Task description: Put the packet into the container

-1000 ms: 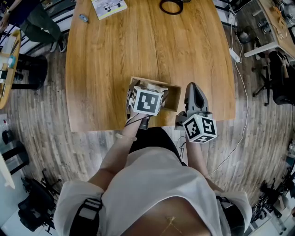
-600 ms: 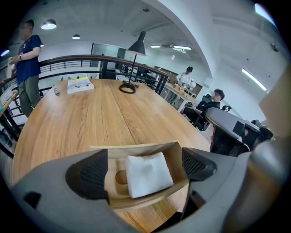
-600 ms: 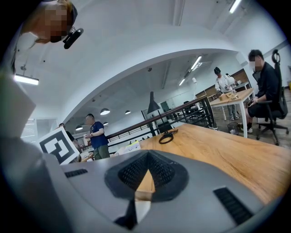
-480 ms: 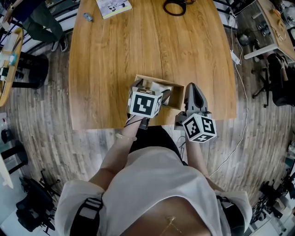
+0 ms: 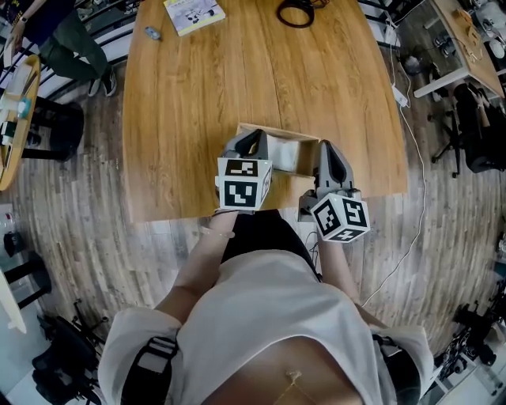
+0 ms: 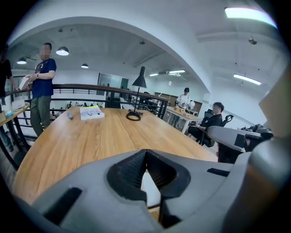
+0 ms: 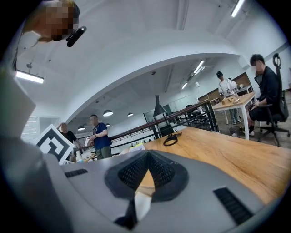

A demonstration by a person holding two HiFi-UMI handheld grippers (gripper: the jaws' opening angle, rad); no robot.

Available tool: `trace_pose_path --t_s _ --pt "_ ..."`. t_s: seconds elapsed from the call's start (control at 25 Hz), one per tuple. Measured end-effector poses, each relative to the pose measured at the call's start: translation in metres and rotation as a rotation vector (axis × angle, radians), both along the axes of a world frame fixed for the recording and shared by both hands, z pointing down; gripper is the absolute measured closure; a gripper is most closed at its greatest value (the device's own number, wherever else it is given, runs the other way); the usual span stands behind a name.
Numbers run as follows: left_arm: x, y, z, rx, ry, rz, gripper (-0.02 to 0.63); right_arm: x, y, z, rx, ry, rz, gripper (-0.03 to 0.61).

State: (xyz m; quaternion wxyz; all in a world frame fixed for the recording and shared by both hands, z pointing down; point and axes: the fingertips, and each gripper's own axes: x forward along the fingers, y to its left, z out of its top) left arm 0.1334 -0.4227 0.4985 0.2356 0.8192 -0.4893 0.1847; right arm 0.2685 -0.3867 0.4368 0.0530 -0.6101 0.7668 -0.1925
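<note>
An open cardboard box (image 5: 273,130) sits at the near edge of the wooden table (image 5: 205,95). Inside it lies a white packet (image 5: 285,151). My left gripper (image 5: 255,136) hovers over the box's left end, its jaws closing to a shut tip with nothing between them. The left gripper view shows the dark pads (image 6: 132,170) meeting at the tip of the left gripper (image 6: 146,151). My right gripper (image 5: 327,145) rests at the box's right end, shut and empty. In its own view the right gripper (image 7: 148,153) points across the table.
At the table's far end lie a booklet (image 5: 194,13), a black cable ring (image 5: 295,11) and a small blue item (image 5: 152,33). A person (image 6: 42,88) stands beyond the far left corner. Desks, chairs and seated people (image 6: 213,119) fill the room on the right.
My left gripper has drawn back from inside the box to its left end, uncovering the white packet. The right gripper has barely moved.
</note>
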Motion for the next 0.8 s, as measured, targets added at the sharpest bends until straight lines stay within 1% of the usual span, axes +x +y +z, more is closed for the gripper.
trace_pose_path --t_s 0.2,0.32,0.4,0.6,0.8 --pt "0.006 0.015 -0.014 0.134 0.074 0.117 0.604 -0.008 0.016 -0.003 0.019 0.01 0.02 0.566" --pt "0.014 0.029 -0.022 0.199 0.122 0.17 0.604 -0.011 0.026 -0.004 0.027 0.02 0.024 0.566" --pt "0.018 0.037 -0.028 0.24 0.134 0.195 0.604 -0.014 0.031 -0.005 0.039 0.036 0.02 0.566" --pt "0.021 0.045 -0.045 0.315 0.145 0.208 0.604 -0.018 0.042 -0.009 0.07 0.094 0.031 0.568" --pt "0.021 0.045 -0.052 0.342 0.158 0.181 0.604 -0.013 0.049 -0.011 0.08 0.104 0.049 0.568"
